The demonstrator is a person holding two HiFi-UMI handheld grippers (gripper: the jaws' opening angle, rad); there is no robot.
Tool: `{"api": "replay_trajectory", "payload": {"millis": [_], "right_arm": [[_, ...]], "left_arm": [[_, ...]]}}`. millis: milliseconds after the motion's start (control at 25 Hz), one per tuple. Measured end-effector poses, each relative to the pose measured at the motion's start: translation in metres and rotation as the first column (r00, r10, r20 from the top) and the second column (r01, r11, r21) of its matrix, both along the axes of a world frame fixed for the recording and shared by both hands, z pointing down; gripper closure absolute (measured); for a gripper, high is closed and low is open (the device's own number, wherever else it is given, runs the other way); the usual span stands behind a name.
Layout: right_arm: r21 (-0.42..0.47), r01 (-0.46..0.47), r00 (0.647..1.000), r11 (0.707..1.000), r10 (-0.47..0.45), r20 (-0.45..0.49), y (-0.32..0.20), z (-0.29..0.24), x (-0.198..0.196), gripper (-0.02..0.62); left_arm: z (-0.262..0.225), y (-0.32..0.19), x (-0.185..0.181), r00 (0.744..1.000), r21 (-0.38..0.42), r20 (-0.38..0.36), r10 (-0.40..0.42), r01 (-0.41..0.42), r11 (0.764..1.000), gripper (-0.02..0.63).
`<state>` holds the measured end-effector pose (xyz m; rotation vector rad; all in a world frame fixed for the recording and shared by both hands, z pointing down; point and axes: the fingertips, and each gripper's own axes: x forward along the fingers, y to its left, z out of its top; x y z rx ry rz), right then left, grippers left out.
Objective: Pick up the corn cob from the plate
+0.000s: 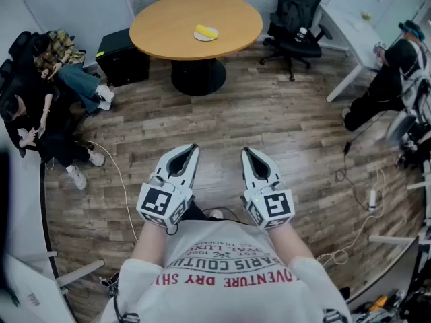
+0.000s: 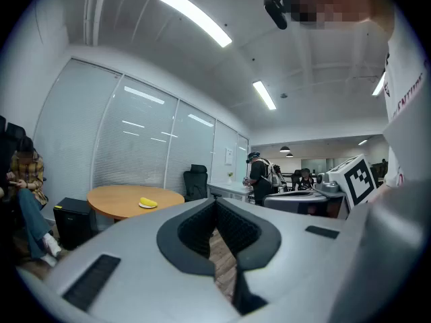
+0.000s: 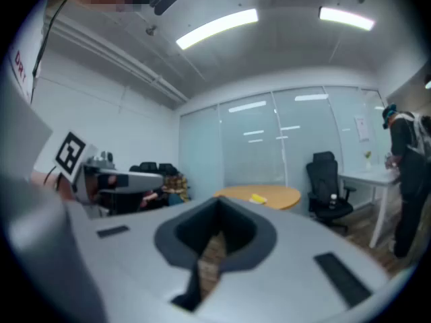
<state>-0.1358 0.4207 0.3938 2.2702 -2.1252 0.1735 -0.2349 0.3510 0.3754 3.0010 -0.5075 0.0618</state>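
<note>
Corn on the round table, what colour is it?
Yellow. The corn sits on a white plate; the head view shows it best.

corn cob point(image 1: 207, 31) on plate point(image 1: 199, 38), round table point(image 1: 168, 25) | left gripper point(image 1: 193, 148), right gripper point(image 1: 246, 151) side by side, well apart from table

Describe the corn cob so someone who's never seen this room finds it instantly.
Look for the round wooden table on a black pedestal across the room. Near its centre sits a small white plate, and the corn cob lies on it. It is the only yellow thing on that tabletop.
</note>
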Motion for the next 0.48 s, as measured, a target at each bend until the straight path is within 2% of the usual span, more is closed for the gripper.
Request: {"api": "replay_trajectory", "payload": {"millis": [480], "right_arm": [[-0.007,-0.002,1.000,1.000,0.003,0.008,-0.0041,0.0068,-0.0058,0.568]], "left_arm": [[0.0042,-0.0062,-0.0061,1.000,-0.010,0.006,-0.010,0.010,1.000,0.574]]}}
